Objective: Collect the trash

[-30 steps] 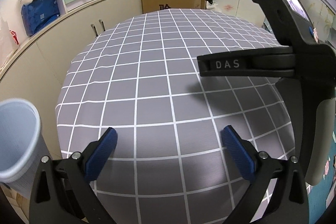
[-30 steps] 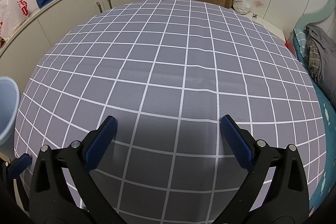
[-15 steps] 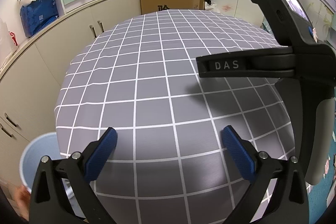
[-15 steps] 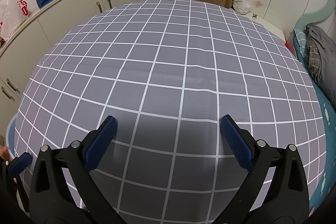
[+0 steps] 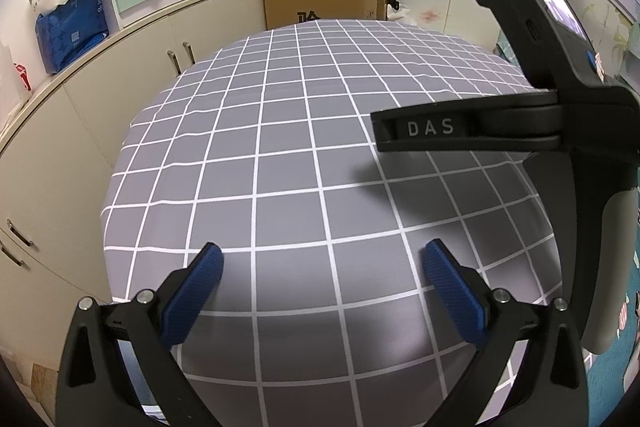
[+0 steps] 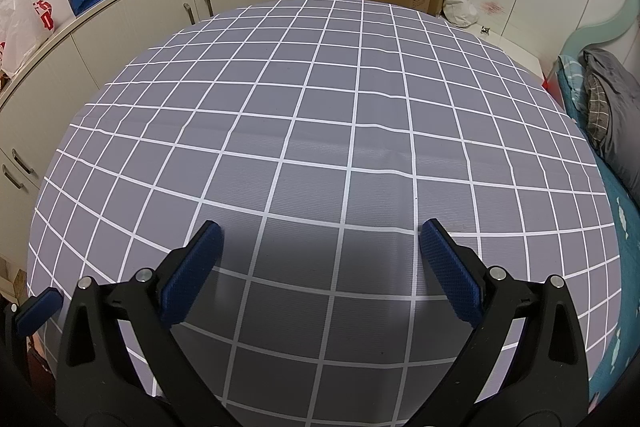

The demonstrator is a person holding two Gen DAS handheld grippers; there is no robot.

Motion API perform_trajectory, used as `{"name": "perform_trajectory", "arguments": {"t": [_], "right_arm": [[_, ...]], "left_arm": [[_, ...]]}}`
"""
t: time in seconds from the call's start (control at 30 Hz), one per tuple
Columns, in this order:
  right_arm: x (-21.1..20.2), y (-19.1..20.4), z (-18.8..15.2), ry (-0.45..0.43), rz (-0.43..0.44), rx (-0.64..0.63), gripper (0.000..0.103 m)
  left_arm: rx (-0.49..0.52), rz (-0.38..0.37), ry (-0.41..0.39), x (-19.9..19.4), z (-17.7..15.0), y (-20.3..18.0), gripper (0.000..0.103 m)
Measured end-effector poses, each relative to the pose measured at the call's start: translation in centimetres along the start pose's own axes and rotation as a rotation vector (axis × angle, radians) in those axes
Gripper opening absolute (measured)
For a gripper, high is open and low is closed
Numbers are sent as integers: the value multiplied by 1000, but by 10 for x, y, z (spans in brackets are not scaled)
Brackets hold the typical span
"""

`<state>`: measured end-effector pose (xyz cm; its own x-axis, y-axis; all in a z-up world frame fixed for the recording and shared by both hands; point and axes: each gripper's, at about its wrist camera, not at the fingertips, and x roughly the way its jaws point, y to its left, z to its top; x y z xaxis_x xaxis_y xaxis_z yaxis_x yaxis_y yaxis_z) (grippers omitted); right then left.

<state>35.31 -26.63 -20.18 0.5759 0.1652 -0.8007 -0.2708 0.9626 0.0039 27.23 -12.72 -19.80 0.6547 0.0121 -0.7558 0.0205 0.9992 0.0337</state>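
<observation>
your left hand-held gripper point(image 5: 318, 269) and right hand-held gripper point(image 6: 318, 247) both hang open and empty over the grey white-gridded cloth counter point(image 6: 320, 115), no trash or bin in either view, so collection looks finished or the remaining trash lies out of frame.

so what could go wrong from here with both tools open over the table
1. The left tool and right tool sit close together, so a sideways swing might knock them.
2. Neither view shows any trash on the checked cloth, so a reach now would likely close on nothing.
3. The cloth has a raised crease; a low pass could snag and drag it.
</observation>
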Motion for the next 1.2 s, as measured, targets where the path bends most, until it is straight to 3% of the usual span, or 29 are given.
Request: {"name": "perform_trajectory", "arguments": {"t": [1.2], "right_arm": [[0,0,0,0,0,0,97]], "left_arm": [[0,0,-6,1,1,0,99]]}}
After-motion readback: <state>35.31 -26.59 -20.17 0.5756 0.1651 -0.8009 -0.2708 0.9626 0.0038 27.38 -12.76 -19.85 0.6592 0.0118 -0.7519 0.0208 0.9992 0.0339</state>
